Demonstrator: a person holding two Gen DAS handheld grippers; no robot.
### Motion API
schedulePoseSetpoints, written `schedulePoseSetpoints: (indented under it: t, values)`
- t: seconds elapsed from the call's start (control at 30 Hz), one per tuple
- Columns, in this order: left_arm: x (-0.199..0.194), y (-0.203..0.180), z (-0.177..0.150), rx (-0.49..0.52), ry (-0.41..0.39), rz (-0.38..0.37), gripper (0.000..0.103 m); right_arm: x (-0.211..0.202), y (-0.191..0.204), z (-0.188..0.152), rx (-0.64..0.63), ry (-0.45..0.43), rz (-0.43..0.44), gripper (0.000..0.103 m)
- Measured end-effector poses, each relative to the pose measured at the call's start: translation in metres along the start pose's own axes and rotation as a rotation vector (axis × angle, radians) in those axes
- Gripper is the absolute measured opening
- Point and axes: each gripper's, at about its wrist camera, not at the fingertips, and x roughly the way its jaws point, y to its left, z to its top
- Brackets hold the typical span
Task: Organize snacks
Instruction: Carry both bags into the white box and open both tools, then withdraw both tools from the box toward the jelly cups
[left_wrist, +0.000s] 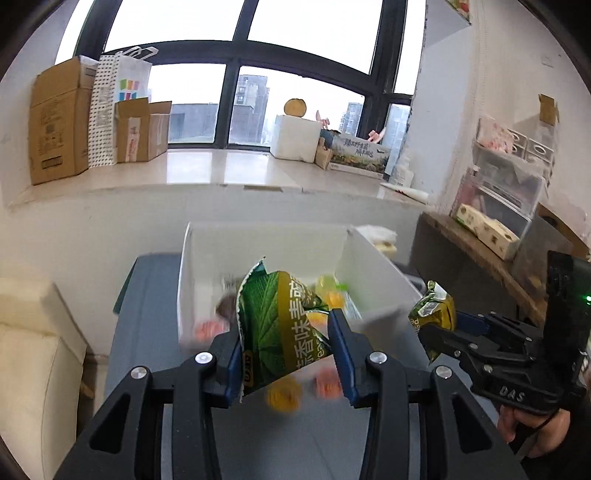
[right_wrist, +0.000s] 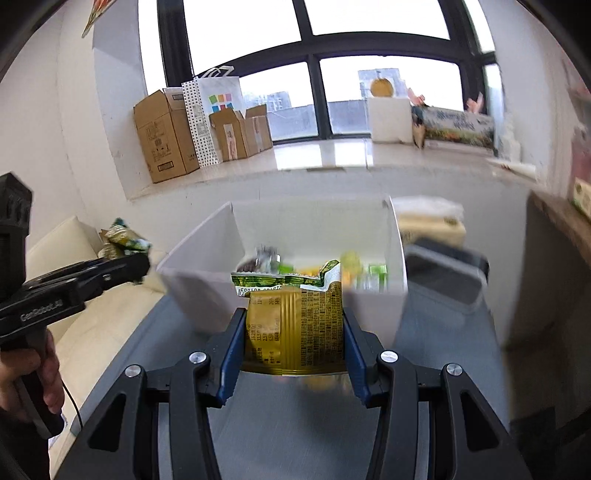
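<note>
Blurred orange and yellow shapes lie on the grey tabletop (left_wrist: 155, 332) under our left gripper (left_wrist: 284, 343), and we cannot tell what they are; the contents of the white open-topped bin (left_wrist: 376, 280) smear the same way, so we make out only green, yellow and dark patches inside it. Our own gripper bodies are cut off by the lower edge in both wrist views. The grey surface carries the bin at its far end, with a cream cushioned seat (left_wrist: 33, 350) beside it on the left and a wooden shelf (left_wrist: 476, 254) holding clear drawer boxes on the right. Behind runs a pale windowsill (left_wrist: 207, 170) with brown cardboard boxes (left_wrist: 59, 122), a white dotted paper bag (left_wrist: 105, 110) and a white foam box (left_wrist: 295, 138), below dark-framed windows (left_wrist: 236, 59) facing grey buildings. Our left gripper has its blue-padded fingers (left_wrist: 341, 354) pressed onto a green leaf-printed snack packet (left_wrist: 277, 325) with a yellow band of Chinese characters, its torn serrated top tilted up just before the bin's near wall. Our right gripper (right_wrist: 293, 339) is closed on a gold foil snack packet (right_wrist: 295, 328), its printed back seam facing us and its green top edge reaching the bin's near rim.
</note>
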Motion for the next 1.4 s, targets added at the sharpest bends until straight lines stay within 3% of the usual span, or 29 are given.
schedulePoseSetpoints:
  t: [0.17, 0.3, 0.33, 0.37, 0.4, 0.43, 0.5, 0.6, 0.63, 0.9, 1.07, 1.2, 1.3, 1.4]
  values:
    - [0.053, 0.005, 0.035, 0.002, 0.052, 0.023, 0.046, 0.042, -0.013, 0.047, -0.009, 0.007, 0.001, 0.053]
    - [0.085, 0.014, 0.041, 0.004, 0.094, 0.053, 0.051, 0.076, -0.027, 0.063, -0.009, 0.04, 0.002, 0.053]
    - [0.09, 0.015, 0.042, 0.003, 0.111, 0.059, 0.056, 0.082, -0.029, 0.064, -0.016, 0.046, -0.006, 0.053]
    - [0.098, 0.017, 0.041, 0.003, 0.146, 0.07, 0.078, 0.087, -0.031, 0.065, -0.014, 0.056, -0.007, 0.054]
    - [0.101, 0.018, 0.04, 0.003, 0.153, 0.091, 0.1, 0.092, -0.034, 0.066, -0.003, 0.072, 0.001, 0.062]
    - [0.099, 0.02, 0.039, 0.0, 0.134, 0.114, 0.103, 0.097, -0.038, 0.067, 0.017, 0.09, -0.005, 0.084]
    - [0.095, 0.024, 0.034, -0.002, 0.121, 0.118, 0.103, 0.097, -0.046, 0.066, 0.045, 0.087, -0.027, 0.098]
    - [0.091, 0.028, 0.028, -0.017, 0.13, 0.111, 0.103, 0.087, -0.049, 0.062, 0.032, 0.05, -0.07, 0.099]
    - [0.087, 0.028, 0.026, -0.021, 0.123, 0.11, 0.103, 0.085, -0.049, 0.061, 0.03, 0.052, -0.074, 0.103]
    - [0.041, 0.015, 0.008, -0.044, 0.074, 0.072, 0.103, 0.03, -0.043, 0.045, 0.022, -0.031, -0.071, 0.103]
    - [-0.001, -0.014, -0.031, 0.011, 0.031, 0.047, 0.103, -0.005, -0.036, 0.002, 0.005, -0.016, -0.076, 0.103]
    - [-0.026, -0.028, -0.076, -0.01, 0.032, 0.032, 0.103, -0.019, -0.032, -0.047, 0.027, 0.032, -0.106, 0.103]
    - [-0.035, -0.036, -0.11, -0.031, 0.076, -0.023, 0.103, -0.02, -0.026, -0.078, 0.009, 0.088, -0.128, 0.103]
    - [-0.037, -0.04, -0.128, -0.031, 0.104, -0.004, 0.103, -0.016, -0.023, -0.099, 0.031, 0.126, -0.097, 0.103]
